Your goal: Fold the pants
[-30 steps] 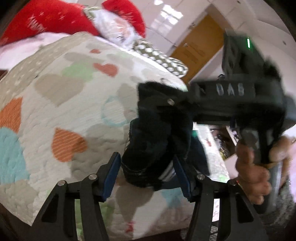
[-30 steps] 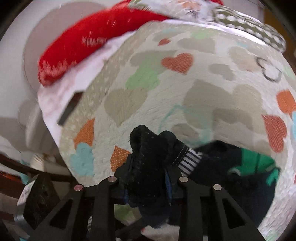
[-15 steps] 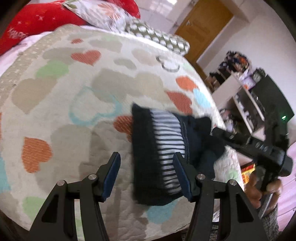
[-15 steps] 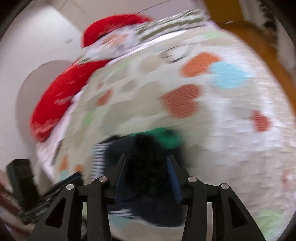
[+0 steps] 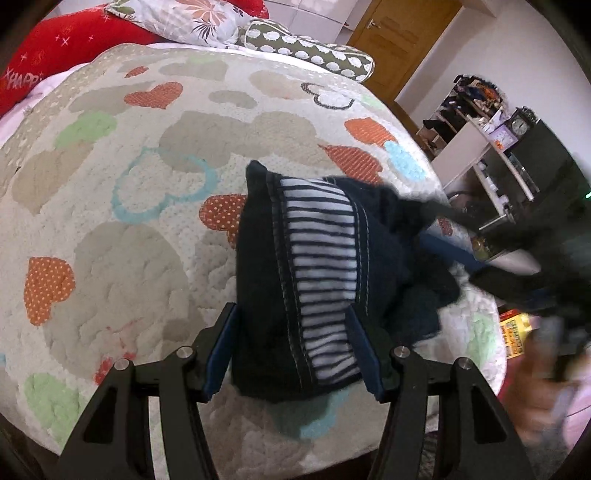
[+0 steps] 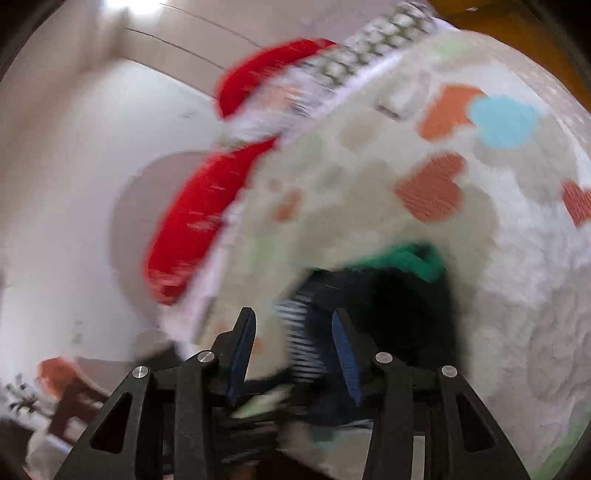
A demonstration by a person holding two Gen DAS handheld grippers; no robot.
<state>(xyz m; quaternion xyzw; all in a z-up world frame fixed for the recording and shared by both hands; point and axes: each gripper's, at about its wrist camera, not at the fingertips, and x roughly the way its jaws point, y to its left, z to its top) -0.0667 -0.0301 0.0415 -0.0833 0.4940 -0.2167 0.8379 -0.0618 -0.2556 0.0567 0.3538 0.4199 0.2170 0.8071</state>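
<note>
The dark navy pants (image 5: pixel 306 266) with a striped white waistband lining lie bunched on the heart-patterned quilt (image 5: pixel 147 206) near the bed's front right edge. My left gripper (image 5: pixel 295 350) is open, its blue pads on either side of the pants' near end. My right gripper (image 6: pixel 293 350) is open and empty, close to the pants (image 6: pixel 388 310); a green patch shows on them. Its view is blurred by motion. The right gripper also shows blurred in the left wrist view (image 5: pixel 524 258), beside the pants.
Red, floral and dotted pillows (image 5: pixel 310 48) lie at the head of the bed. A wooden door (image 5: pixel 402 33) and shelves with clutter (image 5: pixel 491 140) stand beyond the bed's right side.
My right gripper has let go of the pants and opened, swinging away fast. The pants have dropped flatter on the quilt. My left gripper stays open around their near end.
</note>
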